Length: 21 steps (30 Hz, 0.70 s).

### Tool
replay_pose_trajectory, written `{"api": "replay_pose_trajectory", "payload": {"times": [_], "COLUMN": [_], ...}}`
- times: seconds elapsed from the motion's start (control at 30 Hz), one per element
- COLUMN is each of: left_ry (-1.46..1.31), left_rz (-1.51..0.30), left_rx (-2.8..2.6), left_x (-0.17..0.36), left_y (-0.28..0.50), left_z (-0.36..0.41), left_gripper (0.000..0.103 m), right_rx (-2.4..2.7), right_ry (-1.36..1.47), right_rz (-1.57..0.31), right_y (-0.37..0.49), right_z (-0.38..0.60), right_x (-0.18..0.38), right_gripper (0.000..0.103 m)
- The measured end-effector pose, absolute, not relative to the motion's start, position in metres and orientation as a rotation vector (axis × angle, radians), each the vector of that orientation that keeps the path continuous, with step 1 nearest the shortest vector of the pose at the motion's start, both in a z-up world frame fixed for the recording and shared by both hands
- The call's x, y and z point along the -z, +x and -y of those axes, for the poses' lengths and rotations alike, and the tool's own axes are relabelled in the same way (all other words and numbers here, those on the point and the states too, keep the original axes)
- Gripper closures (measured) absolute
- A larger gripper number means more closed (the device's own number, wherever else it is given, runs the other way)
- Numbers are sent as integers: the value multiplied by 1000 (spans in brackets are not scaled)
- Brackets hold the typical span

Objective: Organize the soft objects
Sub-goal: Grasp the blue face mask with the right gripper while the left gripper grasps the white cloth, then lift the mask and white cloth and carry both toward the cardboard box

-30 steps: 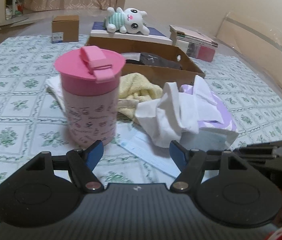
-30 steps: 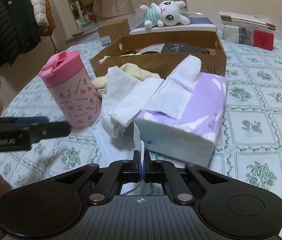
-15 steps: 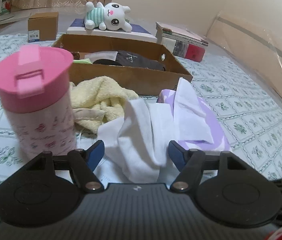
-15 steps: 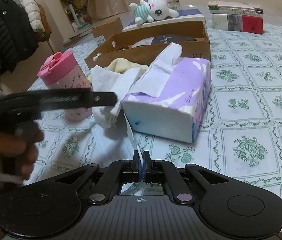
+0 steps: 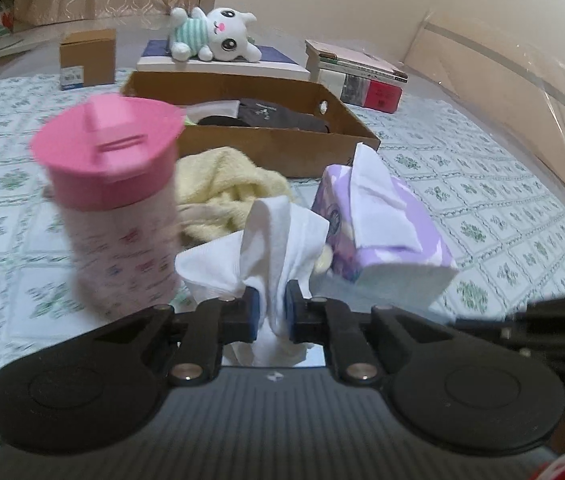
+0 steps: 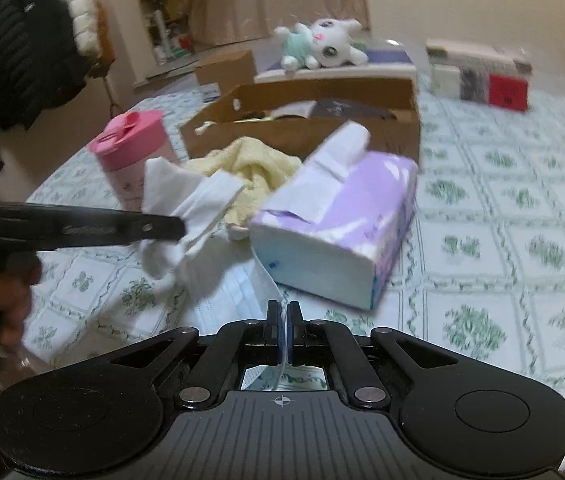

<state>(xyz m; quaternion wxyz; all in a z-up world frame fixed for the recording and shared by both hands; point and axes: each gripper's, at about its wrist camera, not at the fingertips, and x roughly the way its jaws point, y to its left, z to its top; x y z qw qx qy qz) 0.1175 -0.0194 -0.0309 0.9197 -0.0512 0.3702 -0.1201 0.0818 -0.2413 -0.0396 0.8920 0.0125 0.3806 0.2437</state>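
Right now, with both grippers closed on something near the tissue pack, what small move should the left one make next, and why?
Probably lift the white cloth and carry it toward the cardboard box. The left gripper has just closed on a bunch of it, so the grasp looks made. The cloth still drapes against the tissue pack and the yellow towel, so rise first. The right gripper pinches a face mask's ear loop.

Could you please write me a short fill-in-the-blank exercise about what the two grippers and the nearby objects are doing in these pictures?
1. The left gripper has just been closing and now pinches a ____ cloth.
2. The cup beside that cloth has a ____ lid.
3. The right gripper is shut on the thin ear loop of a ____ lying flat on the tablecloth.
4. The plush rabbit lies beyond the ____ box.

Missing words: white; pink; face mask; cardboard
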Motion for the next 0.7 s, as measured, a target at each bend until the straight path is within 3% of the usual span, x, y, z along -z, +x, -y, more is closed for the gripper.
{"api": "replay_pose_trajectory", "payload": {"times": [0.03, 0.07, 0.1, 0.17, 0.33, 0.37, 0.43, 0.47, 0.7], "left_ry": [-99, -96, -92, -90, -98, -103, -113, -115, -131], "left_rz": [-759, -755, -752, -747, -756, -759, -761, -760, -747], "left_rx": [241, 233, 224, 207, 190, 186, 180, 179, 167], "left_x": [29, 27, 26, 24, 26, 28, 29, 29, 27], "left_y": [111, 104, 98, 88, 74, 73, 70, 69, 63], "left_z": [15, 10, 4, -4, -20, -23, -27, -29, -40], "left_gripper": [92, 92, 92, 92, 92, 92, 92, 92, 92], "right_rx": [-520, -529, -536, -543, -558, -560, -545, -536, -594], "right_ry": [-3, -27, -46, -56, -98, -105, -118, -116, 7], "right_rz": [-781, -774, -768, -752, -788, -803, -833, -856, -966], "right_y": [80, 79, 79, 80, 98, 103, 109, 112, 94], "right_z": [237, 234, 230, 226, 208, 205, 200, 198, 208], "right_x": [37, 36, 35, 34, 47, 52, 62, 66, 64], "right_gripper": [97, 86, 61, 40, 40, 42, 76, 102, 103]}}
